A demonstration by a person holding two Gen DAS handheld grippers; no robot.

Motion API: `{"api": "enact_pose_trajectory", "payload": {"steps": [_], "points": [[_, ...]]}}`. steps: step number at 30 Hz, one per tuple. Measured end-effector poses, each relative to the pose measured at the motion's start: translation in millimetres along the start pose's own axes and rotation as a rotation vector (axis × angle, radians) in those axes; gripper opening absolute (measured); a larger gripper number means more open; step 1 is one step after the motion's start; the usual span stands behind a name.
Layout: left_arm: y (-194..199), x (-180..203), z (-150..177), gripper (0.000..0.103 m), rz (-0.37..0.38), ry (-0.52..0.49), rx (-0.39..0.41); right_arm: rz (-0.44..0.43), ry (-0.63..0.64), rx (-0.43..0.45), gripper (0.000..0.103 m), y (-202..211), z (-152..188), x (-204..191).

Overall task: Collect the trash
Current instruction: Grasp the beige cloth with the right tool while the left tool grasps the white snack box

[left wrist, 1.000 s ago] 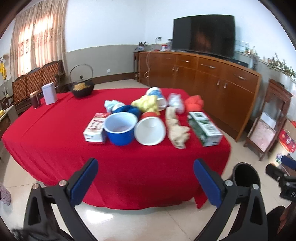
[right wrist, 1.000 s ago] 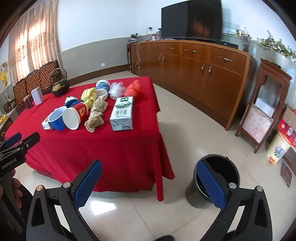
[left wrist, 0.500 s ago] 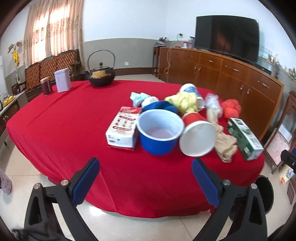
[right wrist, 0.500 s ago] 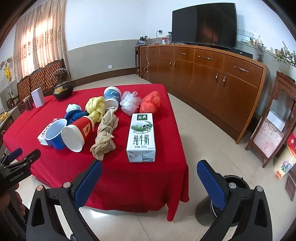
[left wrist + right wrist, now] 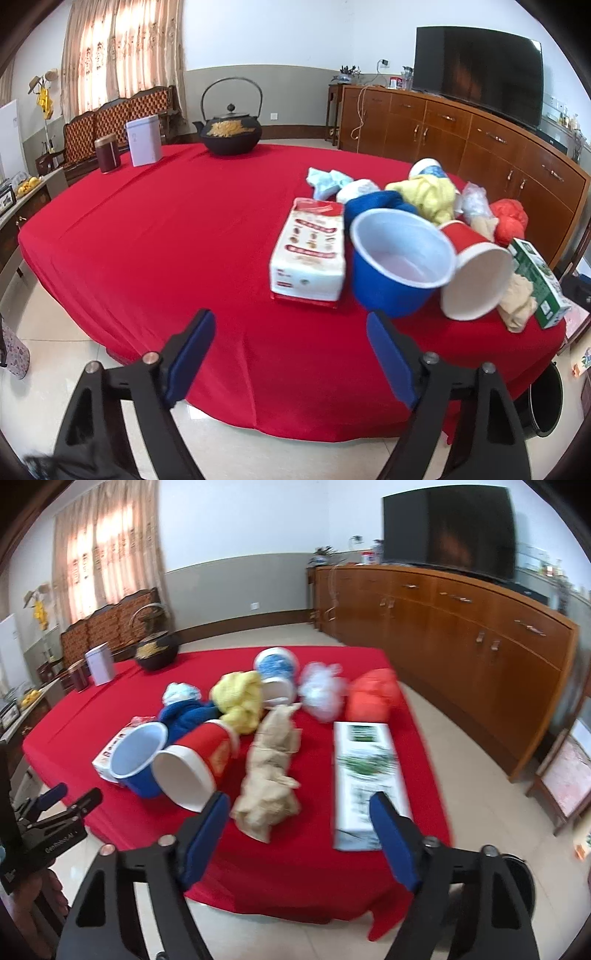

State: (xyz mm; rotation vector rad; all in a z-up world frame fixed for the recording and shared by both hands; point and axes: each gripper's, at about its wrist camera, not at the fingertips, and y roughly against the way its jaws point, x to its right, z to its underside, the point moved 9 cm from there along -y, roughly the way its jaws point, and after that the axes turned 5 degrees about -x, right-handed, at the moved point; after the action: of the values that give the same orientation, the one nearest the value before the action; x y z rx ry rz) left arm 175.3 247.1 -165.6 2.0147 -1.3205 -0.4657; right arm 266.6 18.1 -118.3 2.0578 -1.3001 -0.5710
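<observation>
Both claws are spread and empty: left gripper (image 5: 290,349) faces the white carton (image 5: 309,253), left of the blue cup (image 5: 397,260). Right gripper (image 5: 297,821) should straddle the tan crumpled bag (image 5: 271,775), right of that cup, squarely before pinching.

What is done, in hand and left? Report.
Done: nothing visibly collected. In hand: nothing; left tool and right tool are open and empty. Left: milk carton, beige rag, red cup, blue cup lie on the table; bin waits.
</observation>
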Motion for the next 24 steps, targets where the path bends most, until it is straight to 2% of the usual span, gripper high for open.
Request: {"api": "enact_pose_trajectory", "payload": {"steps": [3,8,15,17,18,19,20,22,24], "points": [[-12,-3,-4,0.081,0.024,-0.001,-0.011,-0.023,0.011,-0.032,0.065,-23,-3,-17],[-27,3,-12,0.080,0.061,-0.014,-0.007,-0.019,0.013,-0.087,0.061,-58,1,-23],[-43,6,-20,0.075,0.082,-0.020,-0.007,-0.011,0.021,-0.115,0.056,-78,4,-23],[-47,6,-21,0.068,0.088,-0.017,-0.009,-0.006,0.033,-0.112,0.055,-80,3,-24],[-48,6,-21,0.065,0.094,-0.015,-0.009,-0.001,0.037,-0.111,0.052,-81,3,-24],[-48,6,-21,0.055,0.094,-0.016,-0.008,0.000,0.041,-0.111,0.048,-82,2,-24],[-48,6,-21,0.055,0.094,-0.018,-0.007,0.006,0.048,-0.112,0.045,-83,2,-24],[-46,6,-22,0.054,0.096,-0.019,0.003,0.003,0.053,-0.116,0.030,-87,1,-27],[-40,4,-24,0.054,0.083,-0.021,0.025,-0.006,0.049,-0.113,0.026,-86,1,-26]]}}
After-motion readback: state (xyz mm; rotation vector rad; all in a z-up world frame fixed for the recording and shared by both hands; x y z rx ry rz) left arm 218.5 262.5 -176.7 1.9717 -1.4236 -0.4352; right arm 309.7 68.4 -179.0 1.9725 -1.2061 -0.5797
